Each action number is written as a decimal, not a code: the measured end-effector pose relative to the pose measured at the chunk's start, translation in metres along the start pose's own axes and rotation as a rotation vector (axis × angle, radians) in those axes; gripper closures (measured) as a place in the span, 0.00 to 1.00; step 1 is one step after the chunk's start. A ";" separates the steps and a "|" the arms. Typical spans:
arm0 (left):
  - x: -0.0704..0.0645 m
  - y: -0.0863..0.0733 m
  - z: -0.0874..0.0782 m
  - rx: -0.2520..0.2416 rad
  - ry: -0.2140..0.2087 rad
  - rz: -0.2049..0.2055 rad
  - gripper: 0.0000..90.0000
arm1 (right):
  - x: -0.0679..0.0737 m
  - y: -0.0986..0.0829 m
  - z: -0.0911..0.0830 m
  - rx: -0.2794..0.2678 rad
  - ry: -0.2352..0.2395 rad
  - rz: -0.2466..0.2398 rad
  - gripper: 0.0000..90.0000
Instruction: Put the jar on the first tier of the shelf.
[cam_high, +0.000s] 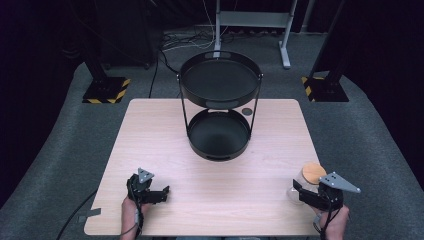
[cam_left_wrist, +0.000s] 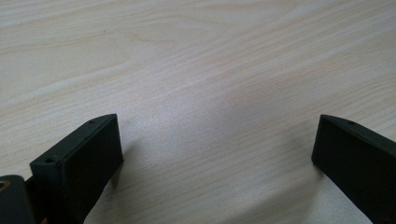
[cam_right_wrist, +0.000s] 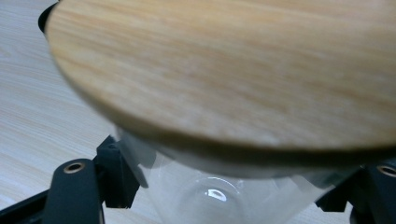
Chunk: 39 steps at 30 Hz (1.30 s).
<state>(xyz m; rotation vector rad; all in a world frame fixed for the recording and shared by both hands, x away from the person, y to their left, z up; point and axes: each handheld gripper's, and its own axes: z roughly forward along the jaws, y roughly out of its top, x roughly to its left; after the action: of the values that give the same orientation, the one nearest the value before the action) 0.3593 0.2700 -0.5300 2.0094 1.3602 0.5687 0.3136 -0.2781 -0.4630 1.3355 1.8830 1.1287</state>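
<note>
From above, a black two-tier tray stand (cam_high: 220, 100) sits at the far middle of a wooden table (cam_high: 150, 150). The left gripper (cam_high: 161, 192), near the front left, has jaws spread over bare wood. The right gripper (cam_high: 296, 187), front right, clasps a clear glass jar (cam_high: 300, 182); its own view shows the wooden lid (cam_right_wrist: 233, 70) close up.

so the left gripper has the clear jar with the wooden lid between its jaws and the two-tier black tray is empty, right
Not quite: the right gripper has the clear jar with the wooden lid between its jaws, as the right gripper view shows. The left gripper is open over bare table. The two-tier black tray is indeed empty in the high view.
</note>
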 end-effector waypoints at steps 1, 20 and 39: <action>0.000 0.000 0.000 0.000 0.000 0.000 0.02 | 0.001 0.001 0.000 -0.002 0.000 -0.003 0.28; 0.000 0.000 0.000 0.000 -0.001 0.000 0.02 | 0.006 0.011 0.000 -0.016 0.008 -0.029 0.28; 0.000 0.000 0.000 -0.001 -0.001 0.000 0.02 | 0.014 0.027 0.018 -0.012 0.042 -0.055 0.28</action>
<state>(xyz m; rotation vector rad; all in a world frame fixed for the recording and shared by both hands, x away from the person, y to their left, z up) 0.3592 0.2699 -0.5300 2.0090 1.3584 0.5678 0.3359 -0.2556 -0.4479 1.2548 1.9280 1.1462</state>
